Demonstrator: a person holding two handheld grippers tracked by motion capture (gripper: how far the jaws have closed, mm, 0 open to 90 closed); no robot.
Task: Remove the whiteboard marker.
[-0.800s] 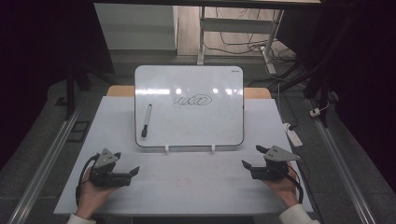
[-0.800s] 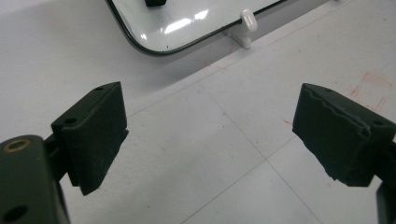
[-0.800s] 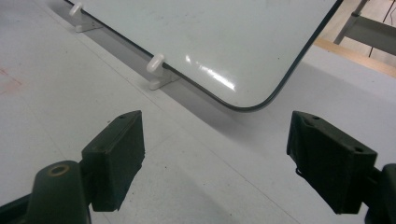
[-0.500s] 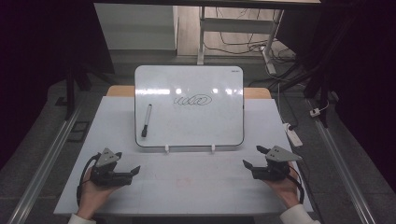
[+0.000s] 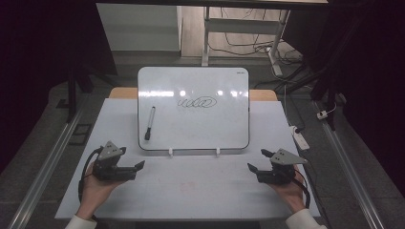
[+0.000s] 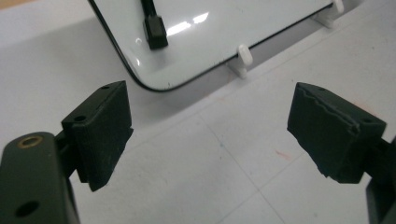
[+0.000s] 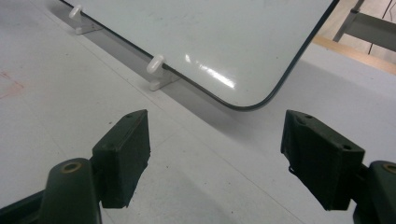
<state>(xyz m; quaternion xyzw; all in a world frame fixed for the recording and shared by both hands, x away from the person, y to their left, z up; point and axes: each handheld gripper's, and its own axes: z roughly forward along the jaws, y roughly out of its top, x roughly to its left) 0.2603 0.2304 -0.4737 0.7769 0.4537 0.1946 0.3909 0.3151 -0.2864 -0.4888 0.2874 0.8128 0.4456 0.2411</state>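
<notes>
White and glossy, a rectangular whiteboard with rounded corners and a thin dark rim (image 5: 193, 109) leans on two small white plastic clips (image 5: 170, 152) at the middle of a pale grey bench (image 5: 191, 191); a black scribble of loops (image 5: 197, 102) sits near the board's centre; a slim marker pen with a pale barrel and black cap (image 5: 149, 122) lies on the board's left part, its long axis running almost straight away from the person, cap end nearest the bench's front edge.

The left gripper (image 5: 137, 166) rests low in a hand at the bench's front left, pointing inward toward the centre; the pen lies just beyond and slightly inward of it, so this hand is clearly the nearer one; in the left gripper view the pen's black cap (image 6: 154, 29) shows above and between the black jaws, which stand wide apart, holding and touching nothing.

The right gripper (image 5: 251, 168) rests in the other hand at the front right, also pointing inward, well apart from the pen; in the right gripper view the board's lower right corner (image 7: 252, 100) lies ahead; these jaws too are spread wide and empty.

A reach for the pen would likely go forward from the left hand, jaws closing across the barrel.
</notes>
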